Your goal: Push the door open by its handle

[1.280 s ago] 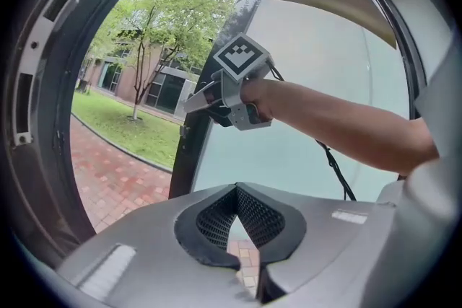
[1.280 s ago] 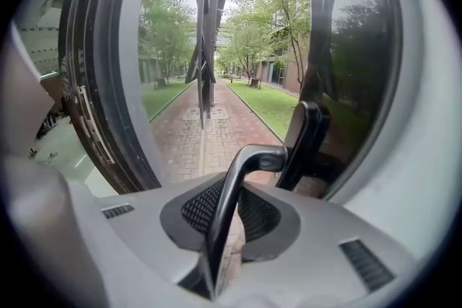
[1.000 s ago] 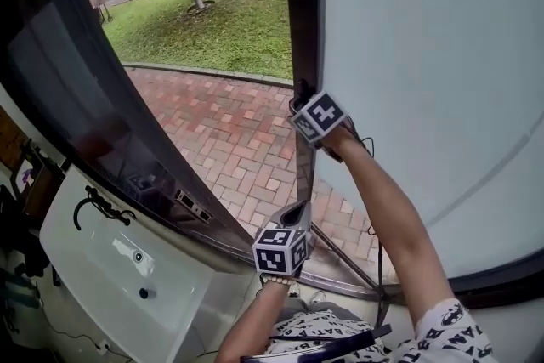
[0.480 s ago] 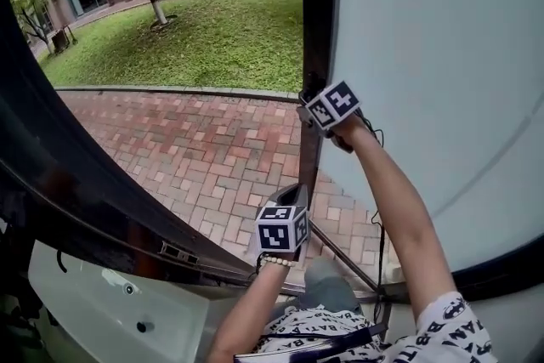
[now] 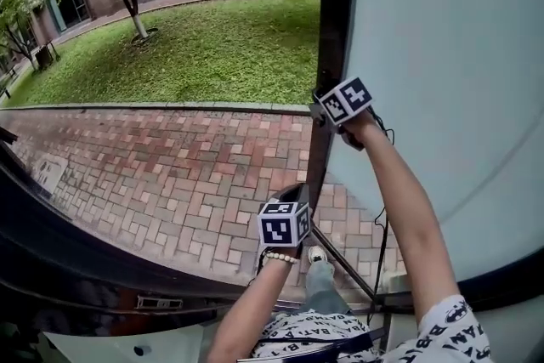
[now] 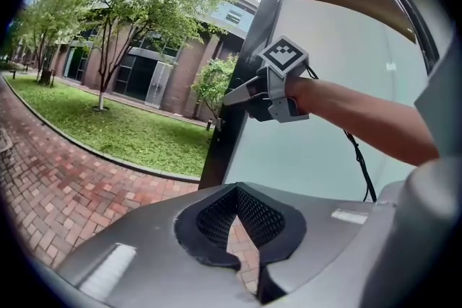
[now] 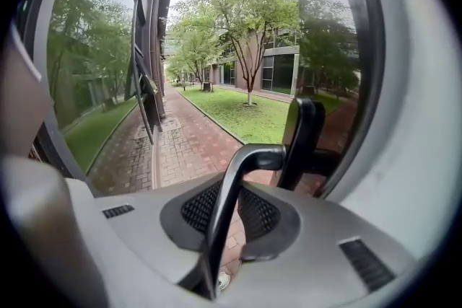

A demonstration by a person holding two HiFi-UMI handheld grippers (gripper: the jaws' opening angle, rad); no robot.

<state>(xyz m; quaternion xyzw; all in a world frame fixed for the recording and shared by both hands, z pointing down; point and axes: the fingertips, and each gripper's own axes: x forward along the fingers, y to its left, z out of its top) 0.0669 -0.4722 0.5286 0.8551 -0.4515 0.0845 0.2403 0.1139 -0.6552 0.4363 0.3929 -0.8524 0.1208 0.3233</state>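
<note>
The door (image 5: 442, 55) is a pale frosted pane in a dark frame (image 5: 327, 55) and stands swung outward over a brick path. My right gripper (image 5: 321, 110) is raised at the frame's edge and shut on the door's curved metal lever handle (image 7: 249, 155). The handle runs between the black pads in the right gripper view. The left gripper view shows the right gripper (image 6: 227, 99) against the frame. My left gripper (image 5: 293, 193) hangs lower, left of the frame. Its jaws (image 6: 238, 187) meet at the tips with nothing between them.
Outside lie a red brick path (image 5: 170, 166) and a lawn (image 5: 212, 38) with trees and a brick building. A thin metal stay rod (image 5: 340, 255) slants near the door's foot. A dark curved frame (image 5: 85, 268) crosses the lower left. A cable (image 5: 380, 225) hangs under the right arm.
The door has swung further outward and the right gripper has gone rightward with the handle. The dark frame and white basin at the left have dropped out of view, showing more path.
</note>
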